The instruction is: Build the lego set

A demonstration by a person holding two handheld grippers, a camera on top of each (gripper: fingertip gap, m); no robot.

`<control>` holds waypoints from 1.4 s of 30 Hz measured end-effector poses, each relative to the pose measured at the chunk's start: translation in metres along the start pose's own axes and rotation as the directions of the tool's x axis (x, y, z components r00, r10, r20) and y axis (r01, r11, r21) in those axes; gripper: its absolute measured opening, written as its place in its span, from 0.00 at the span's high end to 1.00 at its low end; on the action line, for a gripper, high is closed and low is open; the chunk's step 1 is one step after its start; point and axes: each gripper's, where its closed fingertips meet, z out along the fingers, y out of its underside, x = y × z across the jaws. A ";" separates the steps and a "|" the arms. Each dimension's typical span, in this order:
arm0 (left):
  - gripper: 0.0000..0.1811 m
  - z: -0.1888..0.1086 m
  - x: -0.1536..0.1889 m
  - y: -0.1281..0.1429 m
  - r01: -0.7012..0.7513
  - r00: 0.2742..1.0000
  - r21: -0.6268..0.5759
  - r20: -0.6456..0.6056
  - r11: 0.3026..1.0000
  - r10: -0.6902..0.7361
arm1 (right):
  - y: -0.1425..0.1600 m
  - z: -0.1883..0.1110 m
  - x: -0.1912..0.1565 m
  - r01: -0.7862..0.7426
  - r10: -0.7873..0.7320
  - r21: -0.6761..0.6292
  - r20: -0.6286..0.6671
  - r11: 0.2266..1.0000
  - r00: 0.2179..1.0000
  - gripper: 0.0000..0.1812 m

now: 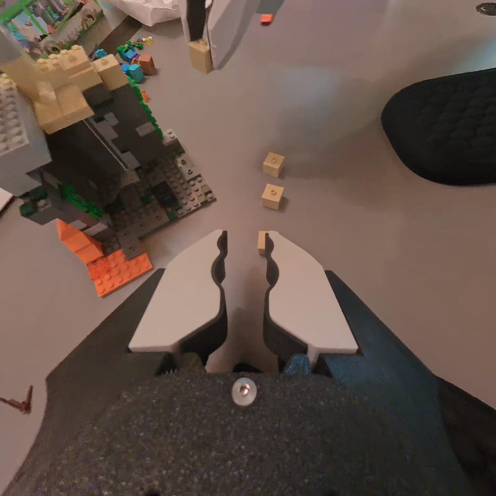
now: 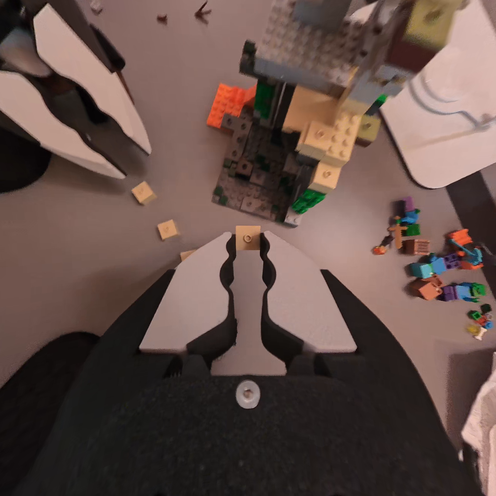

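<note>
Lego build (image 2: 281, 150) at our right view's twelve o'clock, on grey table (image 2: 188, 80); right gripper (image 2: 248, 239) clamping tan brick (image 2: 248, 237); left gripper (image 1: 245, 243) parted narrowly, empty; two loose tan bricks (image 1: 273, 179) at its one o'clock.

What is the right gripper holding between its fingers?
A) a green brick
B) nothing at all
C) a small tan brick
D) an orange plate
C: the right gripper has its fingertips closed on a small tan brick with one stud, held above the grey table near the lego build; the same held brick shows far off in the left wrist view.
</note>
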 end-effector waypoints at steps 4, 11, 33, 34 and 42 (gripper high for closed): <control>0.86 -0.004 -0.015 -0.005 0.023 0.996 0.036 0.082 0.999 -0.026 | -0.015 -0.002 0.019 -0.049 0.051 0.036 -0.066 0.998 0.996 0.91; 0.79 -0.018 -0.074 -0.015 0.150 0.945 0.151 0.267 0.977 -0.187 | -0.017 0.001 0.037 -0.102 0.113 0.103 -0.110 0.989 0.987 0.91; 0.76 0.021 -0.139 -0.026 0.128 0.891 0.118 0.421 0.985 -0.166 | 0.022 0.005 0.032 -0.183 0.195 0.162 -0.061 0.970 0.979 0.91; 0.76 0.021 -0.138 -0.025 0.131 0.888 0.116 0.428 0.985 -0.169 | 0.022 0.004 0.032 -0.183 0.195 0.165 -0.060 0.969 0.979 0.91; 0.76 0.014 -0.125 -0.022 0.169 0.864 0.096 0.465 0.981 -0.194 | 0.025 -0.001 0.028 -0.181 0.194 0.176 -0.060 0.968 0.979 0.91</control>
